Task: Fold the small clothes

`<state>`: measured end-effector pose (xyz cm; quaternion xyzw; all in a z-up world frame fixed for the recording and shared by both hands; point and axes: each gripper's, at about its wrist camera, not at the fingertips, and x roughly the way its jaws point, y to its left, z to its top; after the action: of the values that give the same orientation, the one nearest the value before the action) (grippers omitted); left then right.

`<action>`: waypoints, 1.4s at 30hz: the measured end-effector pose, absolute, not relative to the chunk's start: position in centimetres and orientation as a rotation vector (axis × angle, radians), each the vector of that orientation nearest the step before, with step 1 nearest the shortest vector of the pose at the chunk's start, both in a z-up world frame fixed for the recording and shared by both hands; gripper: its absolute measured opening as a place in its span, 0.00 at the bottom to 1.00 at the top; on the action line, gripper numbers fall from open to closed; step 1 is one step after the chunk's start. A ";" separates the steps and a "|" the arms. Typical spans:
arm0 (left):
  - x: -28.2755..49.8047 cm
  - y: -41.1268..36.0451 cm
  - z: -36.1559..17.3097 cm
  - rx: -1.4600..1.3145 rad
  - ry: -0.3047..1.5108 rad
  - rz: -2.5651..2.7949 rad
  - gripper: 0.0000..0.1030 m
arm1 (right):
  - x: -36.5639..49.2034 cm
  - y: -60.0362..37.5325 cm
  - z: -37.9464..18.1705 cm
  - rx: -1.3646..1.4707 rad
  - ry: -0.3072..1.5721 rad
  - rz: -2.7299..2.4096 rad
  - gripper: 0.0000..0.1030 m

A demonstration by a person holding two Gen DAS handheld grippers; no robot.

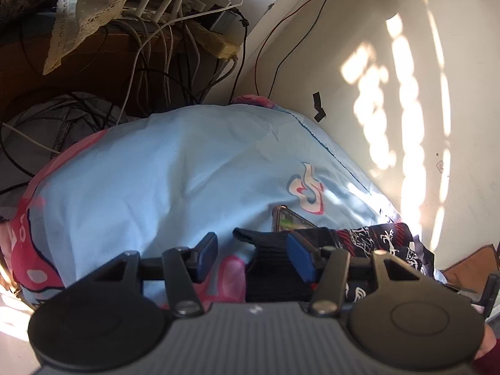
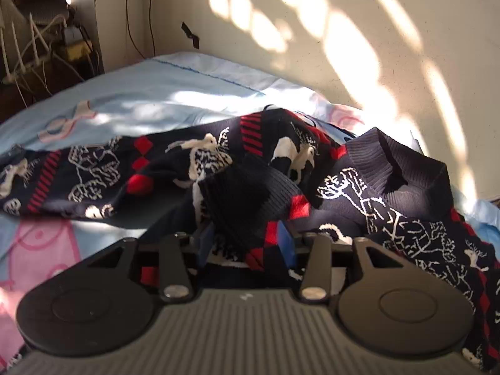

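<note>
Sweater (image 2: 218,162), navy knit with red and white pattern, lies rumpled on the bed (image 2: 140,93). Long axis runs left to right across the right wrist view; ribbed collar (image 2: 390,162) at the right end, near the wall (image 2: 406,62).

Right gripper (image 2: 247,243) is clamped on a bunched fold of the sweater, ribbed cuff draped between the pads.

Left gripper (image 1: 253,250) stands parted; a dark ribbed edge of the sweater lies beside its right pad, not pinched.

Phone (image 1: 289,218) lies on the bed just beyond that edge. Tangle of cables (image 1: 156,47) past the bed's far end.
</note>
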<state>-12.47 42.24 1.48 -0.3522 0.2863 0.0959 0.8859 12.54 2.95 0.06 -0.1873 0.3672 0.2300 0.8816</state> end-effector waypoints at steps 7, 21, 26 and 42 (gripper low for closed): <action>-12.7 42.9 1.6 -0.742 0.570 0.176 0.51 | 15.9 2.0 6.0 -0.190 0.560 0.373 0.13; -11.1 41.5 1.4 -0.732 0.606 0.068 0.06 | 8.2 10.5 4.4 -0.254 0.599 0.787 0.45; -10.6 39.6 5.6 -0.722 0.506 -0.036 0.06 | -0.7 15.9 3.9 -0.429 0.422 1.108 0.60; -7.9 33.7 10.5 -0.659 0.381 -0.174 0.24 | 11.5 10.6 8.5 -0.092 0.451 0.727 0.09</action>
<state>-7.90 33.70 10.50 -0.3213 0.1858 -0.0849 0.9247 11.45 10.56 8.46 -0.0447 0.2188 0.3525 0.9088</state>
